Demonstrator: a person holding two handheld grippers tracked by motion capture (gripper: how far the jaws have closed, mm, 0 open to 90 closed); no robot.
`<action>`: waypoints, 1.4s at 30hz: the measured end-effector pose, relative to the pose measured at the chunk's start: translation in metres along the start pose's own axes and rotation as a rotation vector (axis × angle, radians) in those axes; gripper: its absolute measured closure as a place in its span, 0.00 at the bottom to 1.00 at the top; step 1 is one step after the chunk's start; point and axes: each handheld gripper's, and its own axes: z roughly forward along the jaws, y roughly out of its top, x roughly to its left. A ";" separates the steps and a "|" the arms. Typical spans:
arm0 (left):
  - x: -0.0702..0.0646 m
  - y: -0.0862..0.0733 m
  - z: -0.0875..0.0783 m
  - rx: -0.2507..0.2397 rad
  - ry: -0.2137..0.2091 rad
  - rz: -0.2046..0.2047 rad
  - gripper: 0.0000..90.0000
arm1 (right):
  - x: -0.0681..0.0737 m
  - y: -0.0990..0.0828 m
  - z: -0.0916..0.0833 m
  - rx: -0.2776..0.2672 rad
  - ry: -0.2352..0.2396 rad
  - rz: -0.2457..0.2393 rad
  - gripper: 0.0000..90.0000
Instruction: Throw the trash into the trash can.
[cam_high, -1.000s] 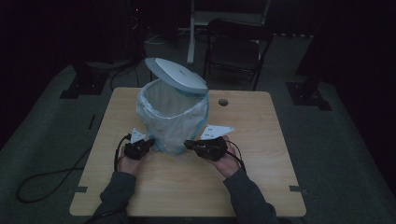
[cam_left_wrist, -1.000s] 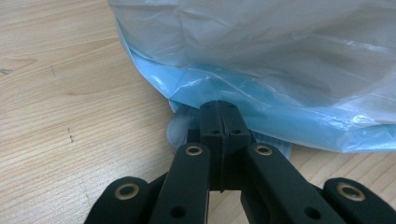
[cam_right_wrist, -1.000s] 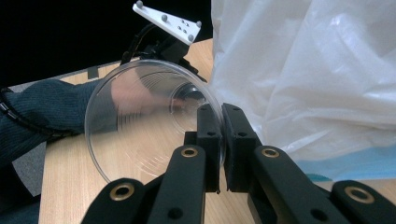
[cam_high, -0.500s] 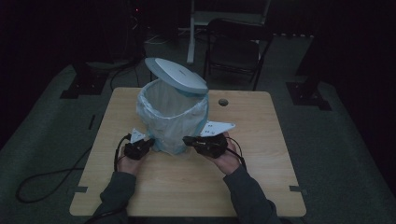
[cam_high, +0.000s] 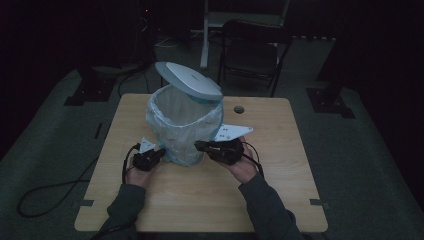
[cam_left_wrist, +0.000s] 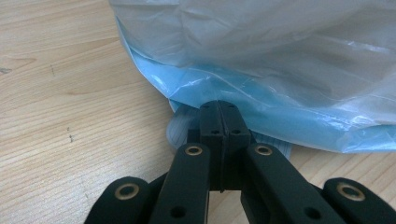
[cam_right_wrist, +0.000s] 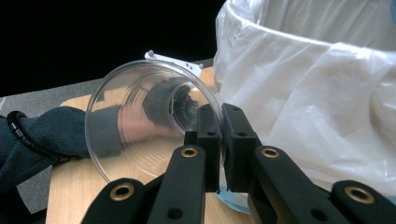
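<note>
Two grippers clenched: my right gripper (cam_right_wrist: 219, 140) pinches the clear cup's (cam_right_wrist: 149, 123) rim, bin mouth (cam_high: 182, 102) above; left gripper (cam_left_wrist: 219, 126) shut empty.

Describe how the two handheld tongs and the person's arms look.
Both the left tongs and right tongs are black, with paired flat jaws on brass-ringed linkage arms; each carries a pale three-cornered plate and trails a black cable. The person wears dark blue-grey long sleeves and a dark wristband.
</note>
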 end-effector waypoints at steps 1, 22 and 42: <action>0.000 0.000 0.000 0.001 -0.001 -0.001 1.00 | 0.000 0.001 0.000 -0.001 0.001 -0.003 0.96; 0.000 0.000 0.000 -0.001 0.001 0.001 1.00 | -0.003 0.026 -0.002 -0.031 0.021 -0.018 0.96; 0.000 0.000 0.000 0.000 0.002 0.004 1.00 | -0.006 0.045 0.000 -0.085 0.029 -0.001 0.96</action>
